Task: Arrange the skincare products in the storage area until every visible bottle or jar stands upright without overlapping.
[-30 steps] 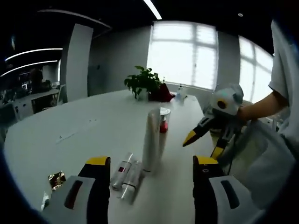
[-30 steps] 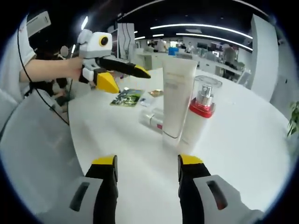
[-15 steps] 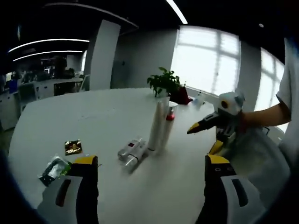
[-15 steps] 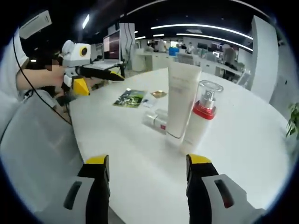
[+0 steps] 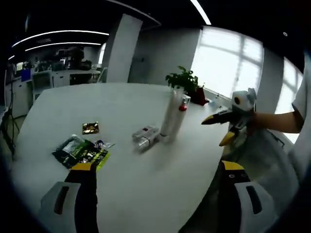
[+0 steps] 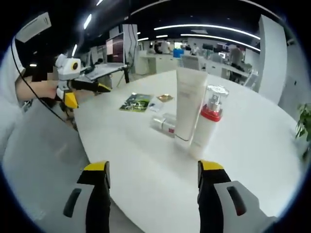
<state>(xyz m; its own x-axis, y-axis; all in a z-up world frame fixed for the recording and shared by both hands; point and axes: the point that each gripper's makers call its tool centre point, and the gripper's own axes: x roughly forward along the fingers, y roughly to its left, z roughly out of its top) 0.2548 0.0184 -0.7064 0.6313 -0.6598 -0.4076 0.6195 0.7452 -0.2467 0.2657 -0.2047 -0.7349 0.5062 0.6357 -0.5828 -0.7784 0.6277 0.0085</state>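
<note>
A large white table [image 6: 252, 145] carries everything, its far edge curving out of sight in both views. Near its middle a tall white tube [image 6: 188, 108] stands upright, touching or just beside a shorter pump bottle [image 6: 208, 121] with a red collar and clear cap; in the left gripper view the tube [image 5: 171, 114] partly hides that bottle. Two small bottles [image 5: 145, 137] lie flat beside the tube, their labels too blurred to read. A green sachet [image 5: 80, 151] and a small gold packet [image 5: 90, 128] lie well apart. The left gripper [image 5: 158, 167] and right gripper [image 6: 151, 167] hang over the table, jaws spread, holding nothing.
</note>
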